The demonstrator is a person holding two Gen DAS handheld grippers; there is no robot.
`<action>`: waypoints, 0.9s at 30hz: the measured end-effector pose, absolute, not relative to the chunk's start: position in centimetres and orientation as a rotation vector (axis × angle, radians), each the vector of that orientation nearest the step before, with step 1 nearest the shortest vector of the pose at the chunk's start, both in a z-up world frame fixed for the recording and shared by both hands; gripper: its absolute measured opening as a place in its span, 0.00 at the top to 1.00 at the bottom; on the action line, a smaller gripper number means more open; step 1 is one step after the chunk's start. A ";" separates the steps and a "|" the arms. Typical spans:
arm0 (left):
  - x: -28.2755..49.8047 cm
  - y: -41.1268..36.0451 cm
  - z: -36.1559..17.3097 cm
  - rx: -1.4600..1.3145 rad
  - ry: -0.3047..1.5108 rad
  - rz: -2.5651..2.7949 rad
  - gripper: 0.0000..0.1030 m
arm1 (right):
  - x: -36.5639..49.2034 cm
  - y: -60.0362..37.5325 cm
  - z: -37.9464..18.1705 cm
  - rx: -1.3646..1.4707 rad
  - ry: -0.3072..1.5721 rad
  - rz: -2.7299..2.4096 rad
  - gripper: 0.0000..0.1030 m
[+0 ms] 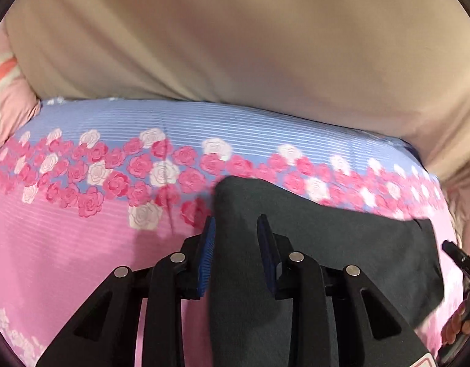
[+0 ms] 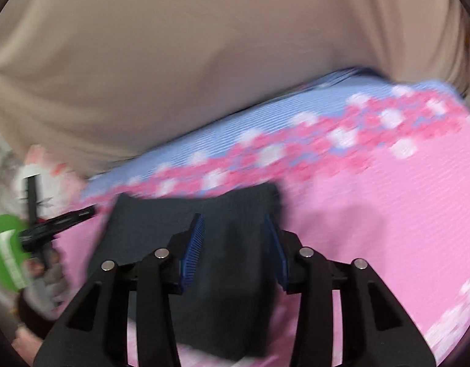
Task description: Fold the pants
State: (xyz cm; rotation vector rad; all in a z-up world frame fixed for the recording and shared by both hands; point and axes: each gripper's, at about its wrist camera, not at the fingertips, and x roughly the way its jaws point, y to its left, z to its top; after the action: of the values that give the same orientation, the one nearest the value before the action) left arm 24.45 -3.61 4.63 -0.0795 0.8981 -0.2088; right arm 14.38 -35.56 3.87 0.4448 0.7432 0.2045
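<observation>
The dark pants (image 1: 296, 229) are lying as a compact, soft matte bundle on the pink rose-print bedsheet (image 1: 67, 260), below its band of roses. The left gripper (image 1: 236, 229) and right gripper (image 2: 235, 223) are each straddling one end, jaws partly apart, ribbed blue pads not visibly pinching cloth. A late fold seems to be under way; next, both need to close on the thick edges together.

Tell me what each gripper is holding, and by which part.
Both have the dark fabric pants between their blue pads: left gripper near the left edge, right gripper near the right edge. Grip unclear.
</observation>
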 end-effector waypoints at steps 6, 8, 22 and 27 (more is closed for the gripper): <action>22.2 -5.4 5.5 -0.035 0.895 -0.226 0.73 | 13.2 -34.4 1.9 0.353 0.800 0.078 0.63; 21.4 -4.8 5.6 -0.034 0.908 -0.234 0.70 | 11.8 -34.7 3.1 0.380 0.759 0.099 0.58; 17.8 0.7 1.7 -0.236 1.023 -0.283 0.29 | 10.7 -36.9 -1.4 0.542 0.842 0.105 0.37; 17.4 1.9 0.4 -0.381 1.079 -0.350 0.91 | 11.0 -36.8 -0.7 0.604 0.839 0.197 0.75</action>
State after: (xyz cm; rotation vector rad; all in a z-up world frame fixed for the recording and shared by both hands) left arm 17.42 1.90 0.35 -0.3808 1.0792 -0.3500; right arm 10.99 -36.79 -0.68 0.6039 0.8388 0.1965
